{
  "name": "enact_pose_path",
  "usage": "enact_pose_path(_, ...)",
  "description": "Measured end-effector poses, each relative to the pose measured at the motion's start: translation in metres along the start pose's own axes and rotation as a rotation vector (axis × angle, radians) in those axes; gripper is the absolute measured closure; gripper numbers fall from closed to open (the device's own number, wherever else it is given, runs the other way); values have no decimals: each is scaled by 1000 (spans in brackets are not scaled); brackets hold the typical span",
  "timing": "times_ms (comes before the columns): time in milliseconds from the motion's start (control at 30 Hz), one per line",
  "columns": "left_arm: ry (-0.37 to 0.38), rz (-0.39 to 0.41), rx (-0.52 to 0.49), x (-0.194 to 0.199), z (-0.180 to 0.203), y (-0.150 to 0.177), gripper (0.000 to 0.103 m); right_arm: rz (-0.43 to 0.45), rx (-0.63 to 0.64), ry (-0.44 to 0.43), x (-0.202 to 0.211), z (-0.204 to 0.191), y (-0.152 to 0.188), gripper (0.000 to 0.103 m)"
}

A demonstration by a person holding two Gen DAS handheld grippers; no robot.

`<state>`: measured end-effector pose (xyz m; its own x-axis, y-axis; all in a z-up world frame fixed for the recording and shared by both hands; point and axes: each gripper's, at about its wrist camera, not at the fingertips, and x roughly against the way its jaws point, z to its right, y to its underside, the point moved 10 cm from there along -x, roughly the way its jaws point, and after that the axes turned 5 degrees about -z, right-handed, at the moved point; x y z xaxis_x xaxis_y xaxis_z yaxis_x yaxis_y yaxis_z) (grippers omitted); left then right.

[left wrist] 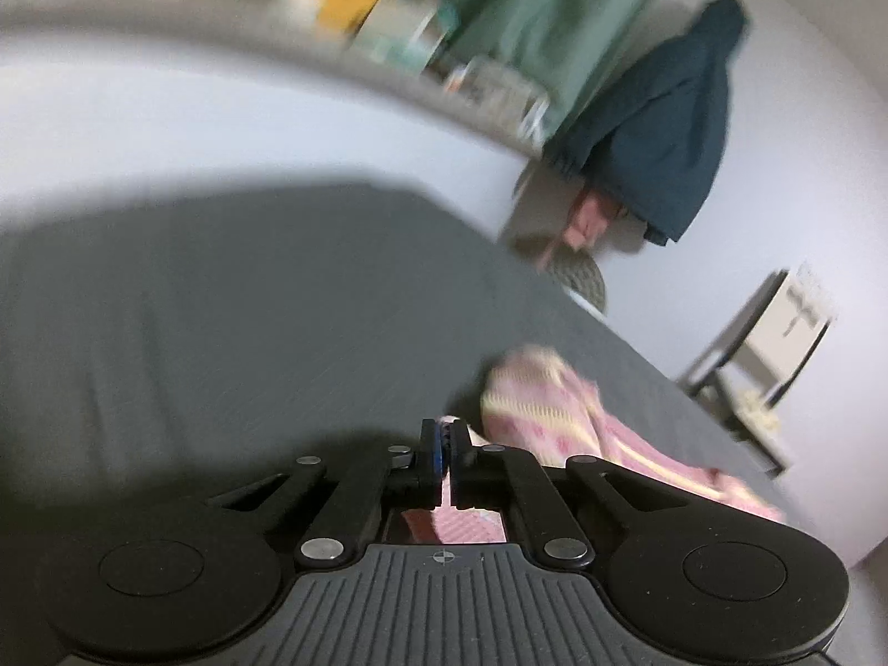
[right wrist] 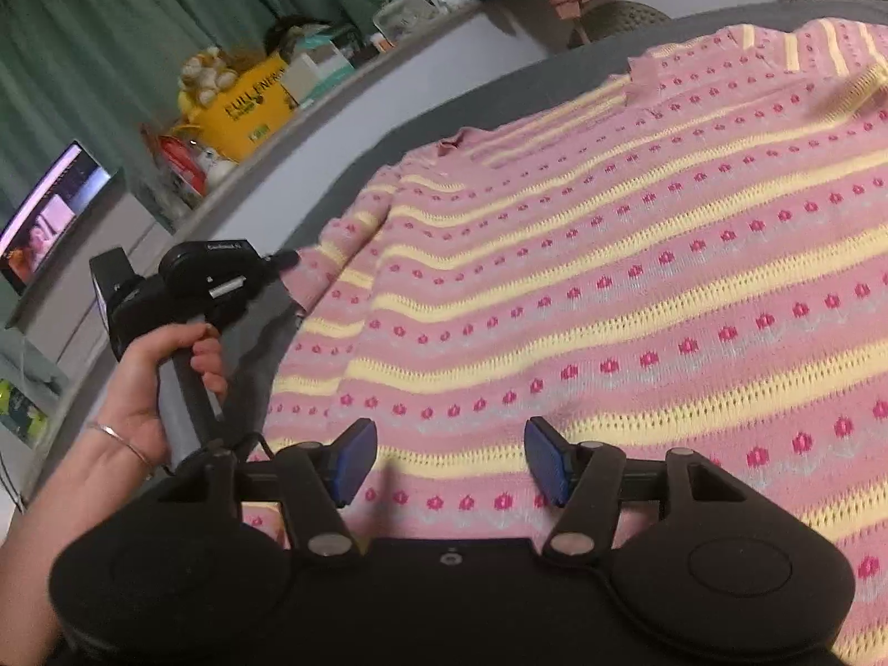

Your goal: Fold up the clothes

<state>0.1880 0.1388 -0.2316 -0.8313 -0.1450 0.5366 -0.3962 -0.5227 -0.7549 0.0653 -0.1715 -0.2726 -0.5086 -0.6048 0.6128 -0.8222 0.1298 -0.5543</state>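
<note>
Pink knit sweater (right wrist: 610, 277) with yellow stripes and small magenta motifs lies spread flat on a dark grey bed (left wrist: 222, 305), filling most of the right wrist view. Left gripper (left wrist: 442, 463) is closed, jaws together with a bit of pink fabric pinched between the pads at the sweater's edge; more pink knit shows under the gripper body and bunched just to its right in the left wrist view. In the right wrist view the same left gripper (right wrist: 286, 260) sits at the sweater's left edge, at the sleeve end, held by the person's left hand (right wrist: 150, 383), thin bracelet on the wrist. Right gripper (right wrist: 449, 458) has its jaws apart, blue pads (right wrist: 355, 460) on either side of a strip of knit near the lower part of the sweater; pads don't press on the fabric, nothing held. Can't tell if the fingertips touch the knit or hang just above it. Left wrist view is motion-blurred. Background: green curtain (right wrist: 111, 28) behind a ledge with a yellow box (right wrist: 244, 111) and clutter, a lit screen (right wrist: 50, 216) at far left, dark blue jacket (left wrist: 666, 133) hanging on the white wall, a round woven item (right wrist: 624, 19) past the far edge of the bed.
</note>
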Motion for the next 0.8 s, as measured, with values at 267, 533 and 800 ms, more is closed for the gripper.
enact_pose_path(267,-343,5,-265,-24,-42,-88,101,2,3,-1,-1,-4,2,45)
enact_pose_path(533,-583,-206,-397,-81,-86,-103,101,-22,41,22,-1,-6,4,45)
enact_pose_path(800,-542,-277,-426,-86,-92,-84,100,-34,144,33,1,-20,8,45)
